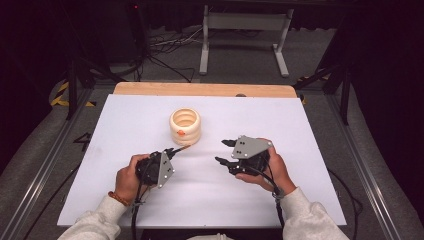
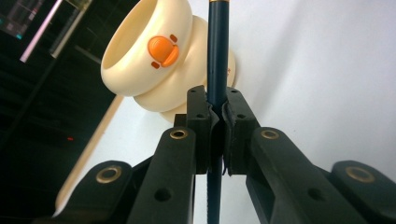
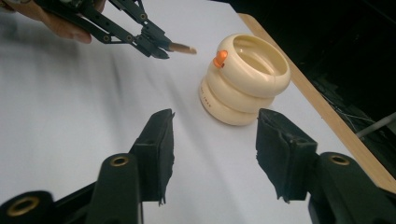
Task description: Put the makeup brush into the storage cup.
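Note:
A cream pot [image 1: 185, 126] made of stacked rings, with an orange beak on its side, stands upright on the white table [image 1: 300, 190]. My left gripper [image 1: 170, 151] is shut on a dark blue pencil [image 2: 218, 56], whose wooden tip [image 3: 182, 47] points toward the pot from just in front of it without touching. In the left gripper view the pads [image 2: 201, 116] clamp the pencil shaft, with the pot [image 2: 149, 70] close behind. My right gripper [image 1: 223, 151] hovers to the right of the pot, jaws apart with nothing between them, facing the pot [image 3: 245, 79].
A bare wooden strip [image 1: 205, 89] runs along the table's far edge. Beyond it on the floor stand a grey metal frame [image 1: 245, 22] and loose cables [image 1: 165, 45]. Metal rails [image 1: 365, 165] flank both sides of the table.

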`<move>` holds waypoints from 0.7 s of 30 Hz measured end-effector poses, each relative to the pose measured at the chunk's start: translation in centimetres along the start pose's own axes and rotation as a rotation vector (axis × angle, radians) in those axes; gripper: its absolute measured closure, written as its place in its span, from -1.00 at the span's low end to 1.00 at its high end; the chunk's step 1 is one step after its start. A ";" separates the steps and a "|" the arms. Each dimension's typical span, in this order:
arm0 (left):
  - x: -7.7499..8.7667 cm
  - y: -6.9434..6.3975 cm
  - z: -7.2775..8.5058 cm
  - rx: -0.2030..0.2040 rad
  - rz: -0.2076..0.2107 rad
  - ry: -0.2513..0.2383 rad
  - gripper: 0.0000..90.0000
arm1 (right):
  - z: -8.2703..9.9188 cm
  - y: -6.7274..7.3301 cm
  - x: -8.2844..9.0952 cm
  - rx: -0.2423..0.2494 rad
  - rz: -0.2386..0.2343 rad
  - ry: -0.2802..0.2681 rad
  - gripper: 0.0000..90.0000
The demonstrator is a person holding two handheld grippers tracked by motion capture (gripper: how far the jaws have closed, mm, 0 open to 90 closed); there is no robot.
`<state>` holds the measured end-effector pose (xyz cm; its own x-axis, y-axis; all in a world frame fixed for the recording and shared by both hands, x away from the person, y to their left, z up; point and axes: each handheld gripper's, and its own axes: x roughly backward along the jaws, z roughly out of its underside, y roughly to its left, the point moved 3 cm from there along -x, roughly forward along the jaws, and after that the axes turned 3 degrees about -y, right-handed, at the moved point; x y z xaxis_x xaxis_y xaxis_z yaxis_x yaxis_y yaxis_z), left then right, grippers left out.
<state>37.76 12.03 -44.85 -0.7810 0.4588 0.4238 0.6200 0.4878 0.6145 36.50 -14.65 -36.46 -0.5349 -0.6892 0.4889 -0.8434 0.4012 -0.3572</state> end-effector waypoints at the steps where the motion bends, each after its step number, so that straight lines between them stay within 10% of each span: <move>1: 0.1 0.2 0.1 0.031 0.013 -0.009 0.85 | 0.6 0.1 0.4 -0.008 0.013 -0.011 -0.03; 8: 0.6 1.8 0.5 0.256 0.108 -0.099 0.85 | 2.9 0.1 1.8 -0.054 0.054 -0.048 -0.19; 21: 1.1 3.6 1.3 0.486 0.210 -0.205 0.85 | 6.2 -0.2 3.8 -0.117 0.110 -0.059 -0.42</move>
<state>39.21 15.29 -42.99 -0.6363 0.6944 0.3361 0.7620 0.6337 0.1333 35.01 -21.08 -39.48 -0.6234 -0.6700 0.4030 -0.7818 0.5415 -0.3091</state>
